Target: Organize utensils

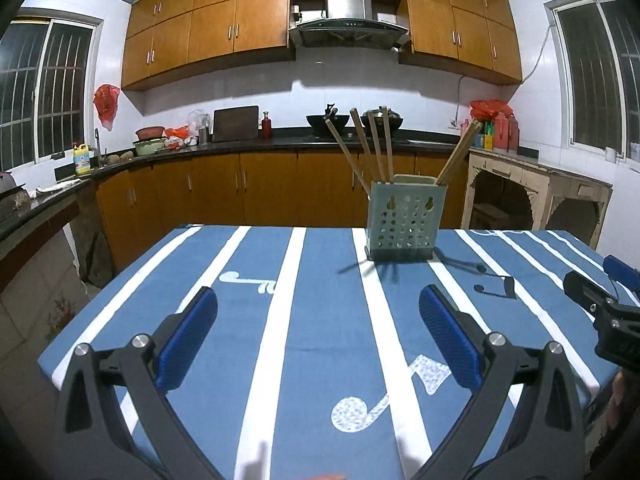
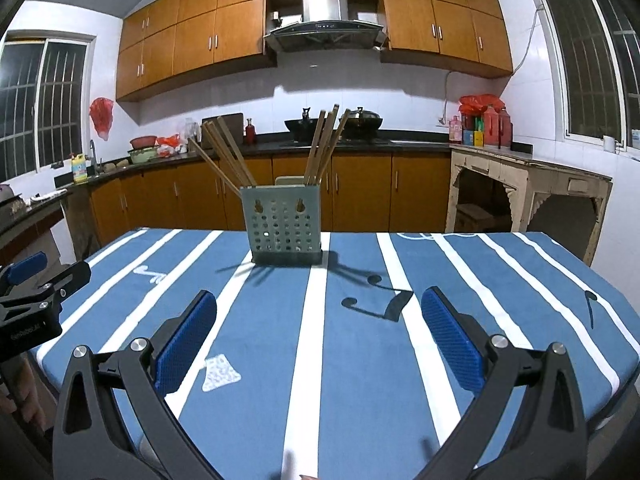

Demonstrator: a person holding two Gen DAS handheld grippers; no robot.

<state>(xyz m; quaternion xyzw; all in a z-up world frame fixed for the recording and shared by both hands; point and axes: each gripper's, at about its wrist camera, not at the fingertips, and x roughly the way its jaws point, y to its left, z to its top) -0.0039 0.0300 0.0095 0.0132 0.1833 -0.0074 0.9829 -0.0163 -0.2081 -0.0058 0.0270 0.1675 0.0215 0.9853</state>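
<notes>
A pale green perforated utensil holder (image 1: 404, 220) stands near the far edge of the table, also in the right wrist view (image 2: 285, 218). Several wooden chopsticks (image 1: 366, 146) stand in it, leaning left and right, seen too in the right wrist view (image 2: 322, 144). My left gripper (image 1: 318, 304) is open and empty above the near half of the table. My right gripper (image 2: 318, 308) is open and empty, level with the left one. Each gripper shows at the edge of the other's view: the right one (image 1: 600, 300), the left one (image 2: 36, 284).
The table carries a blue cloth with white stripes and music notes (image 1: 280, 320). Behind it run wooden kitchen cabinets and a dark counter (image 2: 360, 140) with woks, bottles and bowls. A pale wooden side table (image 2: 532, 188) stands at the right.
</notes>
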